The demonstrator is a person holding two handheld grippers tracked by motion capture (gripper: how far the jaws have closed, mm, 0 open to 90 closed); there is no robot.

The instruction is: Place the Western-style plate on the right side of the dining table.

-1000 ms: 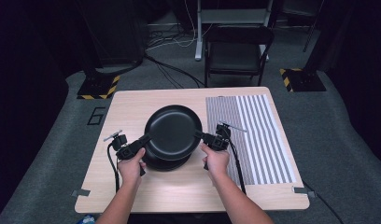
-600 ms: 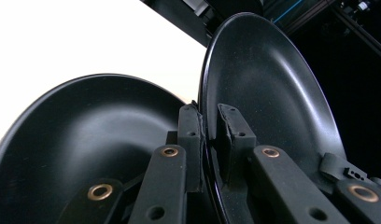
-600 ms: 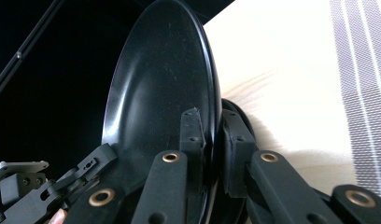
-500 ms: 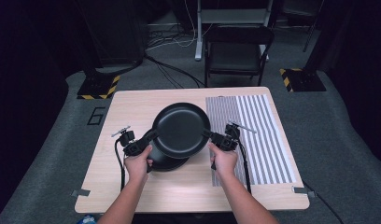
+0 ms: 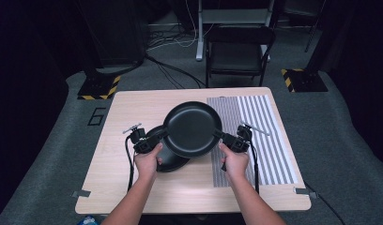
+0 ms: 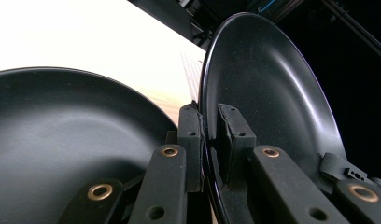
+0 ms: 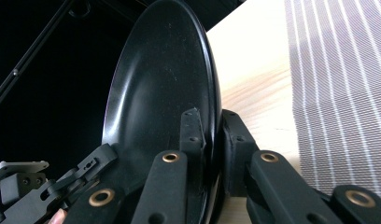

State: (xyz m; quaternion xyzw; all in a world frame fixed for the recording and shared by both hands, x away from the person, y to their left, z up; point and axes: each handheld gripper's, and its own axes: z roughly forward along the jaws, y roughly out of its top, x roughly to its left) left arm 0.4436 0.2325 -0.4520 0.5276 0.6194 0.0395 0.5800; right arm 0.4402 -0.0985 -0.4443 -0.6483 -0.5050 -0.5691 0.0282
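A black plate (image 5: 192,128) hangs above the table, held by its rim from both sides. My left gripper (image 5: 162,136) is shut on its left rim and my right gripper (image 5: 218,135) is shut on its right rim. In the left gripper view the plate (image 6: 268,93) stands between the jaws, and the right gripper view shows the plate (image 7: 165,88) clamped the same way. A second black plate (image 5: 167,157) lies on the wooden table (image 5: 133,110) below and to the left, also seen in the left gripper view as a dark dish (image 6: 62,140).
A grey-and-white striped mat (image 5: 260,136) covers the right part of the table. A dark chair (image 5: 236,51) stands behind the far edge. Cables and yellow-black floor bases lie on the grey carpet around the table.
Both grippers have carried the upper plate to the right and a little away from the person, uncovering more of the lower plate on the table.
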